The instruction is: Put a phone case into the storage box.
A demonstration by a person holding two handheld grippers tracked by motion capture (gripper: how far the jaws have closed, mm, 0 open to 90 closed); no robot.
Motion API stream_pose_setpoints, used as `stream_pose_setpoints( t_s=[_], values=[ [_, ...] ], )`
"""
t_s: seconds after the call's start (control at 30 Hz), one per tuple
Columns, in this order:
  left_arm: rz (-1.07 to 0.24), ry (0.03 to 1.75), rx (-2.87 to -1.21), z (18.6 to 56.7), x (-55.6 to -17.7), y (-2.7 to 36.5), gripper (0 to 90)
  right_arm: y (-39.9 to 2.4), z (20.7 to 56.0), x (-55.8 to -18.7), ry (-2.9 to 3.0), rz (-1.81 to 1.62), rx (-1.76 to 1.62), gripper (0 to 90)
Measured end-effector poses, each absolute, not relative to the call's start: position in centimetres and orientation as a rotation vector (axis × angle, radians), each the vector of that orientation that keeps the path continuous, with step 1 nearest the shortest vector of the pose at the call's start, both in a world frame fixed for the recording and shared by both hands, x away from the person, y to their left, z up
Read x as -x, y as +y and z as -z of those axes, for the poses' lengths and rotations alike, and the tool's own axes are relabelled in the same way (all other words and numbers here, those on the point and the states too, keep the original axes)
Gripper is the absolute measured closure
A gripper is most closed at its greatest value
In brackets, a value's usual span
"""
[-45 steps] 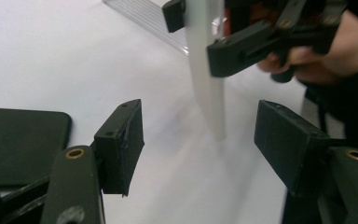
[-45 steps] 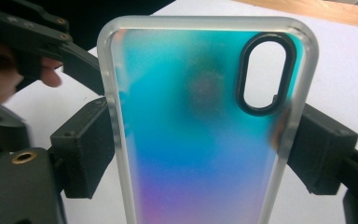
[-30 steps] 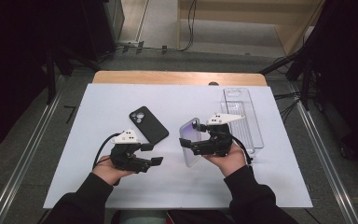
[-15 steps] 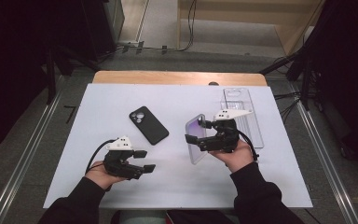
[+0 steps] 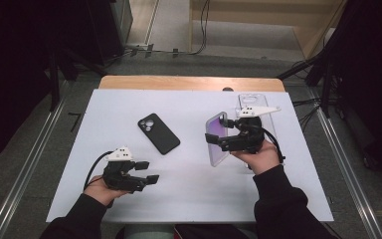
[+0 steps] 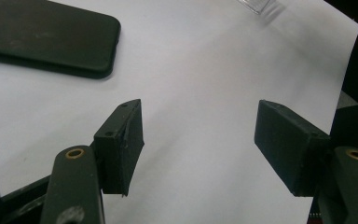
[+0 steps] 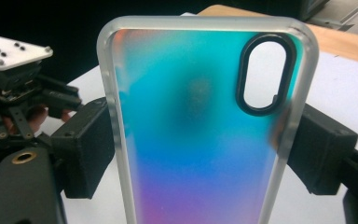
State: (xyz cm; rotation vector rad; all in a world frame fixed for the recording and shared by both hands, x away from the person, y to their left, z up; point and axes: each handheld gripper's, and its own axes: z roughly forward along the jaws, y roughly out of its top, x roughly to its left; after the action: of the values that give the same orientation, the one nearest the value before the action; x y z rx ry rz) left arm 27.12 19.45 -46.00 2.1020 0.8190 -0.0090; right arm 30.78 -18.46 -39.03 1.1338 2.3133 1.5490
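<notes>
The right gripper (image 5: 219, 142) has its fingers (image 7: 86, 149) clamped on the two long edges of an iridescent phone case (image 7: 200, 126), which stands upright between them with its camera opening at the top. In the high view that case (image 5: 217, 138) is held on edge above the right half of the counter (image 5: 189, 194), just left of a clear plastic case (image 5: 251, 102) lying flat near the far right corner. The left gripper (image 5: 146, 172) hovers low over the near left part of the counter, its fingers (image 6: 121, 144) spread apart with nothing between them. A black phone (image 5: 158, 133) lies face down near the middle of the counter, between the two hands and well apart from both.
</notes>
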Motion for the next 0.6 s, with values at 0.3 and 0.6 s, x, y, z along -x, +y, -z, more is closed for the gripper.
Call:
stream_pose_setpoints(
  t_s=[0.3, 0.6],
  values=[
    [-0.001, 0.871, -2.087, 45.9, -26.6, 20.3, 32.8, -20.7, 37.7, -31.6, 2.256, -1.534, -1.175, 15.6],
    [0.007, 0.891, -2.069, 45.9, -26.6, 20.7, 32.9, -23.3, 36.9, -32.0, 2.157, -1.502, -1.256, 15.6]
  ],
)
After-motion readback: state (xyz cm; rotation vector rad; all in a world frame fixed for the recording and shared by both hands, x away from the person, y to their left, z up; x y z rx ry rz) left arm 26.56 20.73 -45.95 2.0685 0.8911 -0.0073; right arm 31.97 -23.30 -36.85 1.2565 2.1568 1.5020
